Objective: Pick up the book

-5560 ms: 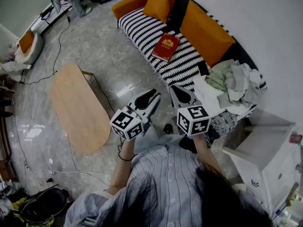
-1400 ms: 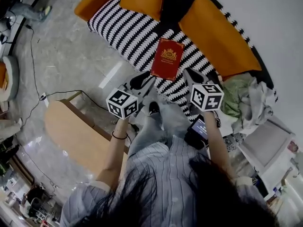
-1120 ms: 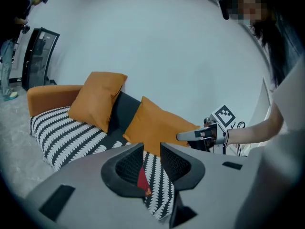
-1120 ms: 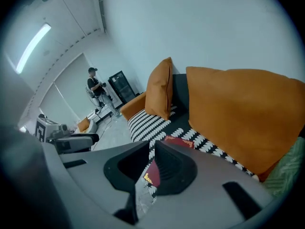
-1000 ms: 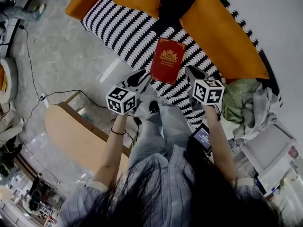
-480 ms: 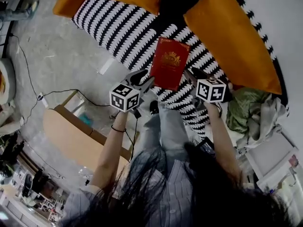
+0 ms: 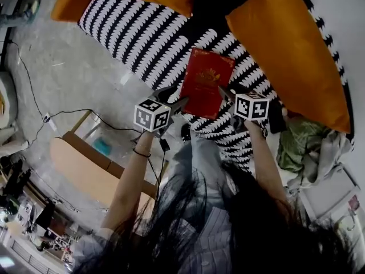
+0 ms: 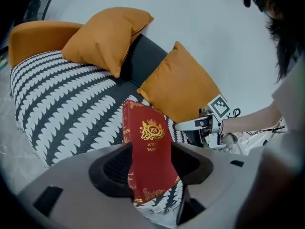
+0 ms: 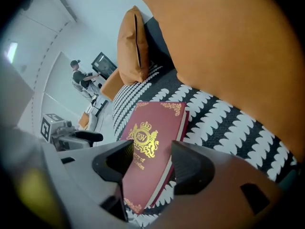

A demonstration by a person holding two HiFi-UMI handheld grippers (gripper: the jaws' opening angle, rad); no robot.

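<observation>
I have the book (image 7: 206,83) lying flat, cover up, on the striped seat of the sofa (image 7: 137,30), near the cushion (image 7: 296,50). A gripper sits at each side of its near end: the left gripper (image 7: 173,99) by the near left corner, the right gripper (image 7: 224,92) by the right edge. Both pairs of jaws have just been opening and now stand wide apart. In each gripper view the book's near end shows in the gap between them, with no pad pressed on it. That spread, I judge, is there so each pair can straddle an edge of the cover (a stiff hardback sunk a little into soft upholstery leaves little room to get under). Both grippers tilt down toward the seat, which suits coming at a flat thing from above, and using two of them should keep the book level as it lifts. Some things I can't settle. The grippers' own grey bodies cover the book's nearest edge in both gripper views, so I can't tell whether any jaw tip already touches cover or fabric. The title under the gold crest is cut off by the jaws. In the head view the hair (image 7: 239,221) of the person carrying the rig blots out the lower frame, arms partly included.
</observation>
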